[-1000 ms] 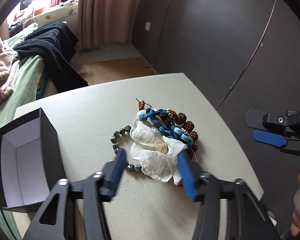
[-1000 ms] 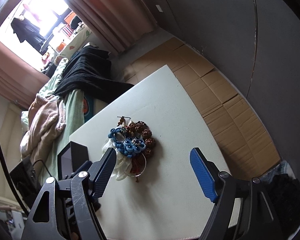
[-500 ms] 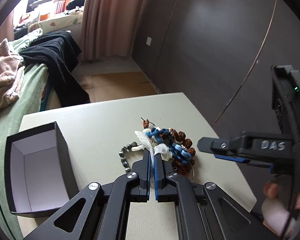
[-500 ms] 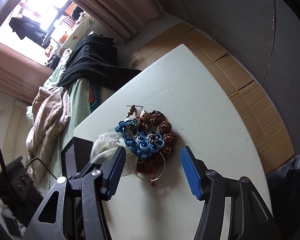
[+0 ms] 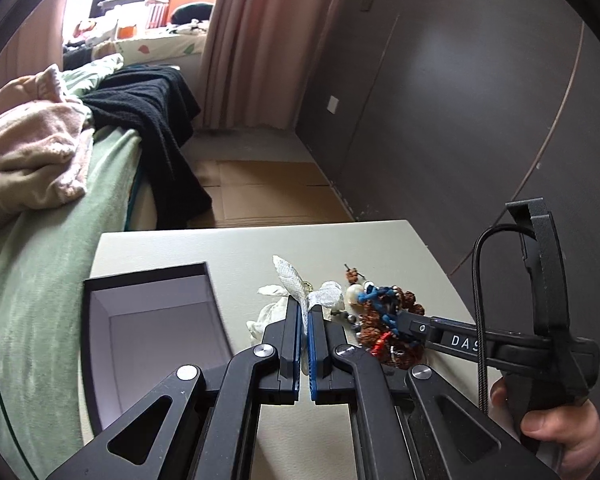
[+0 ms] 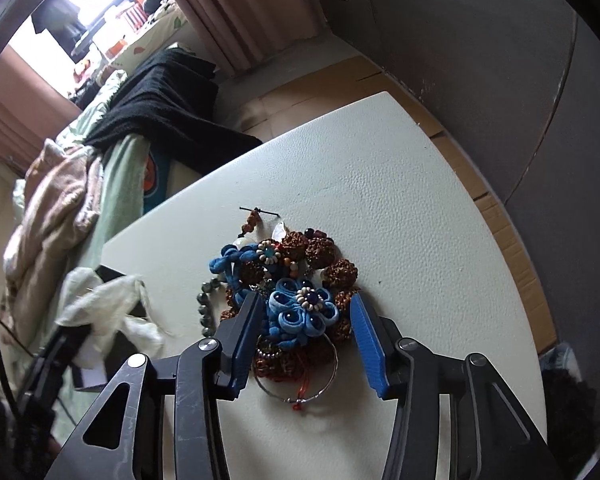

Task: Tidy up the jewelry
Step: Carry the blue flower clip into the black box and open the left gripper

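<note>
A pile of jewelry (image 6: pixel 296 300) lies on the white table (image 6: pixel 380 184): a blue flower piece (image 6: pixel 300 312), brown seed beads (image 6: pixel 340 272), a grey bead bracelet (image 6: pixel 206 304) and a metal ring (image 6: pixel 332 376). My left gripper (image 5: pixel 305 312) is shut on a white gauze pouch (image 5: pixel 296 280) and holds it lifted left of the pile; the pouch also shows in the right wrist view (image 6: pixel 108 304). My right gripper (image 6: pixel 304 320) is open, its jaws either side of the blue flower piece. An open black box (image 5: pixel 148 320) stands left of the pouch.
A bed with green sheet (image 5: pixel 52 248), pink blanket (image 5: pixel 32 152) and black cloth (image 5: pixel 152 120) lies left of the table. Cardboard covers the floor (image 5: pixel 260 192) behind. A dark wall (image 5: pixel 460 100) stands to the right.
My left gripper closed on the white pouch and lifted it left off the pile toward the box. My right gripper came down over the pile and narrowed around the blue flower piece.
</note>
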The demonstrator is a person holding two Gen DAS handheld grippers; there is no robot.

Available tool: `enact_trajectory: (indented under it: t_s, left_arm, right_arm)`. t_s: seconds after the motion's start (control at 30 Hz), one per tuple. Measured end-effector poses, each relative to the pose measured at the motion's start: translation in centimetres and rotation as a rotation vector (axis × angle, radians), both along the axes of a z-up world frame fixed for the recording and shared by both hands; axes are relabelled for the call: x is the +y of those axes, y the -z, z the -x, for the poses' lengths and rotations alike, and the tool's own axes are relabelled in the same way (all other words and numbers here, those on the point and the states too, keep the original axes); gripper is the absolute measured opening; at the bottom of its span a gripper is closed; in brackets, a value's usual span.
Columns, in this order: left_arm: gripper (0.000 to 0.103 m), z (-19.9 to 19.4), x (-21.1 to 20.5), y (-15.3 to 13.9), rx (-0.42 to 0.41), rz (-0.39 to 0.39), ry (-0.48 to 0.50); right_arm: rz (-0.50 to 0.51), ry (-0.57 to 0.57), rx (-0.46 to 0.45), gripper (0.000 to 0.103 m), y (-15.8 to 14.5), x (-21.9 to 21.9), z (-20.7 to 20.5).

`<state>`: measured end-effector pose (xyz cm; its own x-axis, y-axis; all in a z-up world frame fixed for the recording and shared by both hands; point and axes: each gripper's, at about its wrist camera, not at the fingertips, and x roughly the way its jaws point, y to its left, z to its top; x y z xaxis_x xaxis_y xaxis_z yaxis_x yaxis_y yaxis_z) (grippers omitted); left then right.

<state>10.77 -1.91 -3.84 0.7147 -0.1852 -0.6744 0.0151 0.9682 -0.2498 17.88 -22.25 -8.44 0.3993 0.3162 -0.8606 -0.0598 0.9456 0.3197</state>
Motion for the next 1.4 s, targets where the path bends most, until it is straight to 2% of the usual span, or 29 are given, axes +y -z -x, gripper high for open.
enact_trajectory:
  t_s: [0.07, 0.1, 0.13, 0.27, 0.33, 0.57, 0.77, 0.9, 1.1, 1.2, 1.3, 1.33, 1.37, 1.4]
  left_arm:
    - [0.002, 0.1, 0.5, -0.1, 0.0, -0.007, -0.011]
    - [0.002, 0.2, 0.6, -0.1, -0.001, -0.014, -0.015]
    - [0.002, 0.1, 0.8, 0.0, -0.001, -0.025, -0.019]
    - [0.002, 0.3, 1.1, 0.0, 0.0, -0.028, -0.037]
    - [0.002, 0.4, 1.3, -0.1, -0.005, -0.028, -0.046]
    - [0.002, 1.3, 1.7, -0.9, -0.033, -0.027, -0.061]
    - [0.002, 1.8, 2.3, -1.2, -0.038, -0.032, -0.088]
    - [0.002, 2.4, 3.1, -1.6, -0.048, -0.026, -0.116]
    - [0.002, 2.9, 5.3, -2.0, -0.046, -0.003, -0.175]
    - [0.003, 2.7, 6.8, -2.1, -0.034, 0.04, -0.2]
    - [0.008, 2.5, 7.9, -2.1, -0.012, 0.089, -0.21]
    - [0.015, 2.4, 8.3, -2.1, -0.003, 0.105, -0.208]
    - [0.029, 2.4, 8.6, -2.1, -0.005, 0.116, -0.208]
    - [0.039, 2.5, 8.8, -2.1, -0.012, 0.126, -0.211]
  right_arm:
    - [0.046, -0.012, -0.009, 0.047, -0.1, 0.7, 0.0]
    - [0.069, -0.023, -0.009, 0.042, -0.1, 0.9, 0.0]
    - [0.083, -0.026, -0.01, 0.031, -0.1, 0.9, 0.0]
    - [0.05, -0.011, -0.015, 0.023, -0.2, 0.4, 0.2]
    - [0.038, -0.009, -0.032, 0.011, -0.7, 0.1, 0.5]
    - [-0.05, -0.017, -0.062, 0.011, -2.0, -0.1, 1.2]
    - [-0.162, -0.008, -0.084, 0.011, -3.3, -0.9, 1.8]
    - [-0.279, -0.022, -0.073, 0.011, -3.6, -1.0, 1.9]
    - [-0.407, -0.053, -0.083, 0.011, -4.3, 0.0, 2.6]
    - [-0.458, -0.08, -0.098, 0.011, -4.8, 0.9, 3.0]
    - [-0.512, -0.108, -0.115, 0.011, -5.4, 1.8, 3.3]
    - [-0.535, -0.121, -0.12, 0.011, -5.6, 2.2, 3.3]
    - [-0.552, -0.132, -0.124, 0.011, -5.7, 2.7, 3.3]
    - [-0.564, -0.144, -0.129, 0.011, -5.9, 3.2, 3.4]
